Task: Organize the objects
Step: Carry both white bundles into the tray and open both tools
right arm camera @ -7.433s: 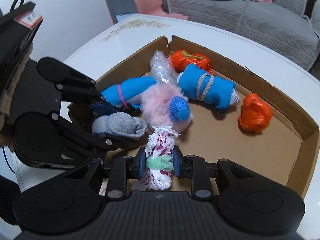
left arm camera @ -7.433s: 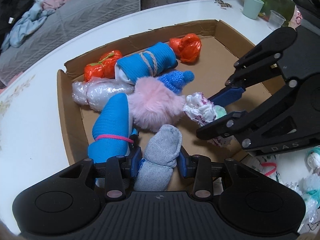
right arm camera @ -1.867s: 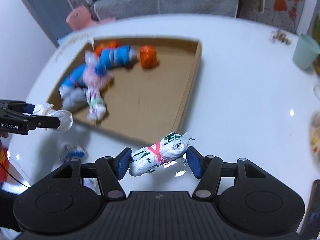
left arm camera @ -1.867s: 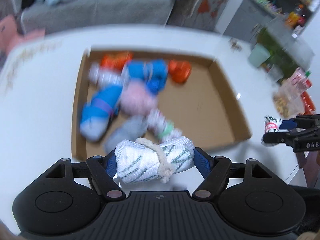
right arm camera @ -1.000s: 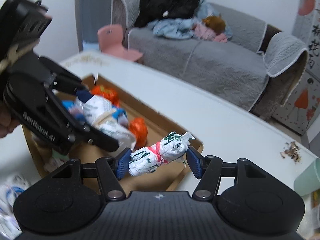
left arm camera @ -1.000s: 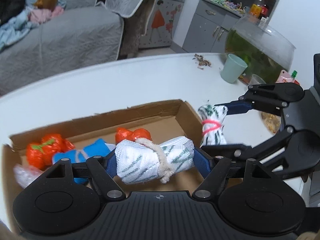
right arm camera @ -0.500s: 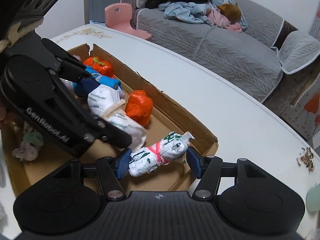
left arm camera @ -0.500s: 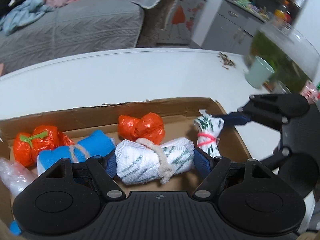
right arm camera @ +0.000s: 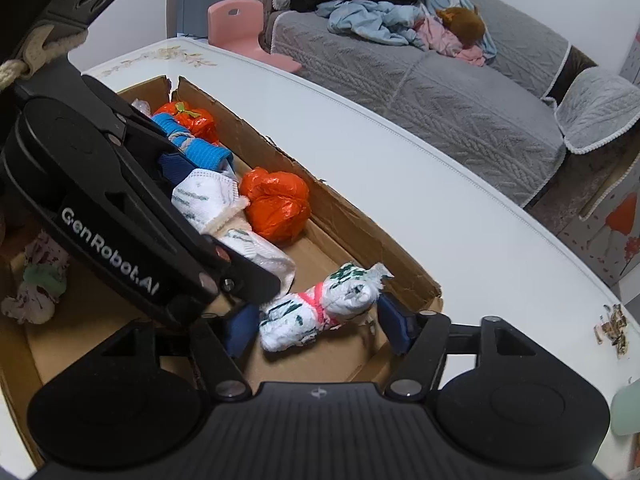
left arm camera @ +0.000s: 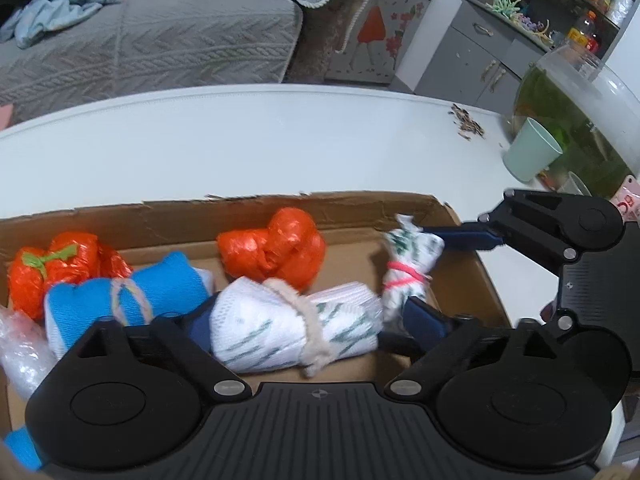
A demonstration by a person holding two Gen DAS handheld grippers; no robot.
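A white roll with green marks, tied with cream cord (left arm camera: 296,328), lies in the cardboard box (left arm camera: 280,200) between the pads of my left gripper (left arm camera: 312,326). Its jaws are opening and the right pad stands off the roll. A smaller white-and-green bundle with a pink band (right arm camera: 320,308) rests on the box floor in the near right corner. My right gripper (right arm camera: 318,330) straddles it with its jaws opening, and a gap shows beside the right pad. The same bundle (left arm camera: 408,268) shows under the right gripper's upper finger (left arm camera: 460,236) in the left wrist view.
The box also holds two orange bag bundles (left arm camera: 272,248) (left arm camera: 52,268), a blue sock roll (left arm camera: 160,292), a clear plastic bundle (left arm camera: 20,340) and a purple-patterned bundle (right arm camera: 36,280). A mint cup (left arm camera: 530,154) and a fish bowl (left arm camera: 580,112) stand on the white table's right side.
Both grippers came down into the box's right end. Since half a second ago both pairs of jaws have widened and the two bundles have come loose from the pads.
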